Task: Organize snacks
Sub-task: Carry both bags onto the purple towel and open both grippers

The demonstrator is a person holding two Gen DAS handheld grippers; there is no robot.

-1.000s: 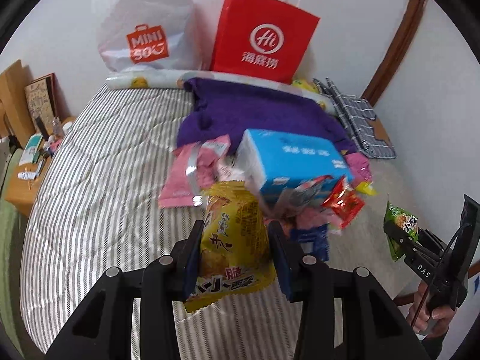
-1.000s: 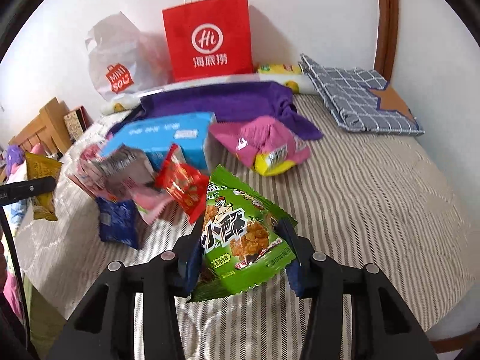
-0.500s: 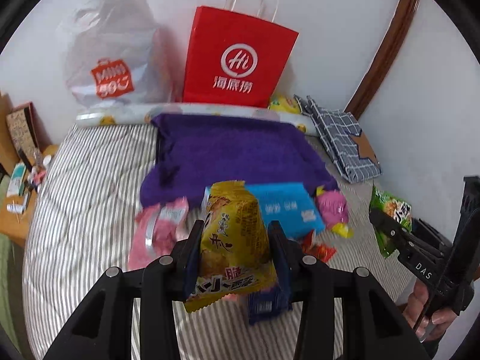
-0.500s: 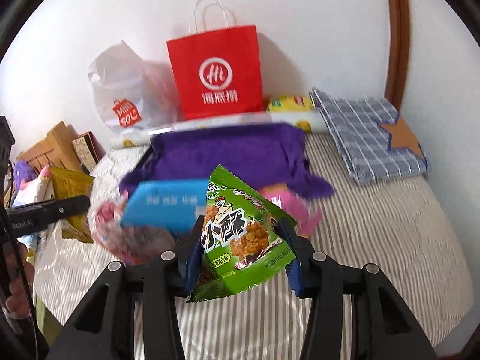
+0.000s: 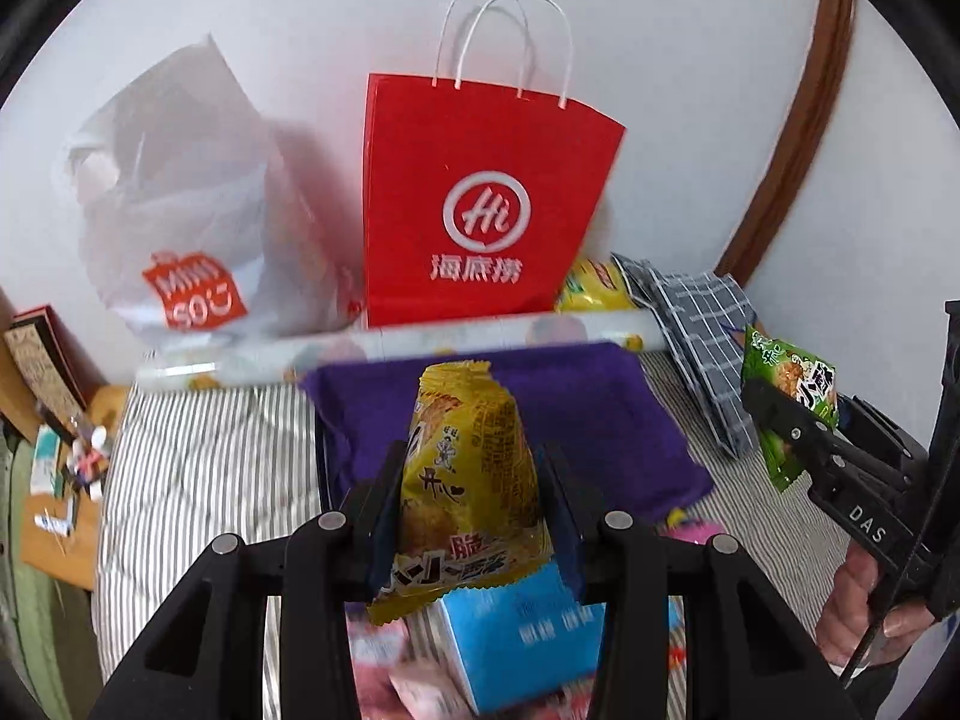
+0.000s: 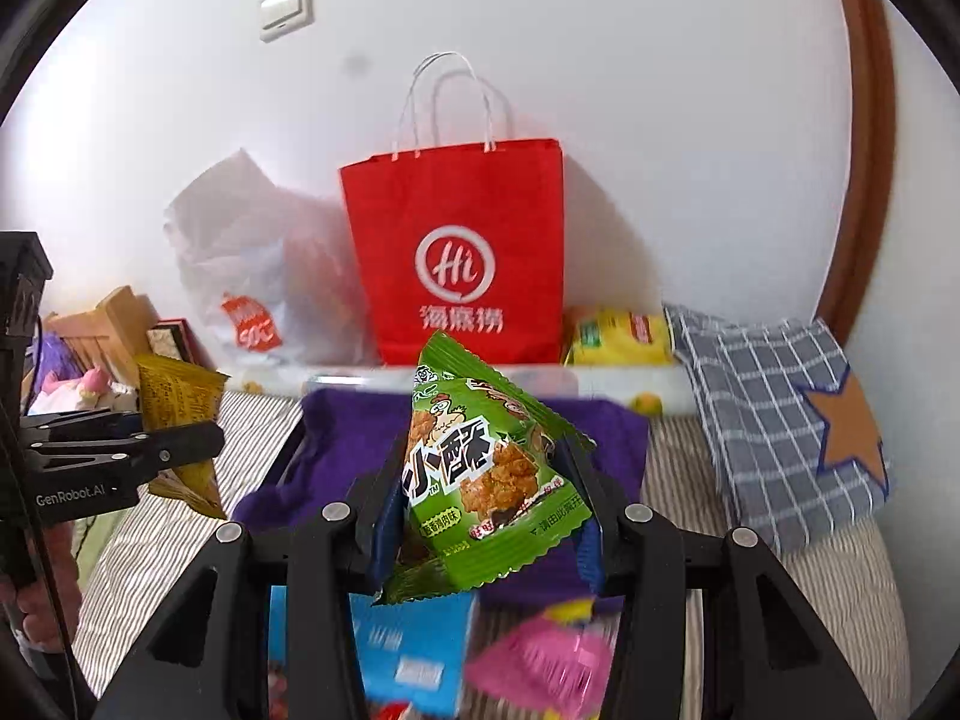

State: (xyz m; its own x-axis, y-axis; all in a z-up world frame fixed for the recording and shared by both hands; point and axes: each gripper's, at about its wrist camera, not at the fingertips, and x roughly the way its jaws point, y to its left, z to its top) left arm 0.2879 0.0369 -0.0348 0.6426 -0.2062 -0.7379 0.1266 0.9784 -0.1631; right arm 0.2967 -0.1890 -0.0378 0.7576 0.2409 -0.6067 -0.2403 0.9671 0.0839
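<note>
Left hand-held gripper (image 5: pixel 474 498): clenched on a yellow crinkle-edged foil snack packet (image 5: pixel 468 480). Packet stands upright between the two black fingers, blue pads pressing its sides; its top edge rises well above the fingertips and its bottom seam hangs below them. It is carried in the air over the bed with the grey-and-white striped cover (image 5: pixel 198 468).

Right hand-held gripper (image 6: pixel 486 498): grasping a green triangular foil snack packet with a cartoon chicken print (image 6: pixel 480 474). Packet sits tilted between the fingers, apex up, lower corner jutting past the right-side finger. Also off the bed.

Cross-check: in the left wrist view the right hand-held gripper shows at the right edge with the green packet in its tips, and part of a person's hand (image 5: pixel 864 612) on its grip. In the right wrist view the left hand-held gripper sits at the left edge with the yellow packet.

Beyond both packets: a purple fleece cloth (image 5: pixel 600 414) spread on the bed, then a red paper carrier bag with white rope handles (image 5: pixel 480 210) upright against the wall, a white plastic shopping bag with an orange logo (image 5: pixel 186 228) just beside it.

Below the fingers (blurred): a light-blue rectangular box (image 5: pixel 528 642) and a pink snack wrapper (image 6: pixel 540 660) lie on the bed.
</note>
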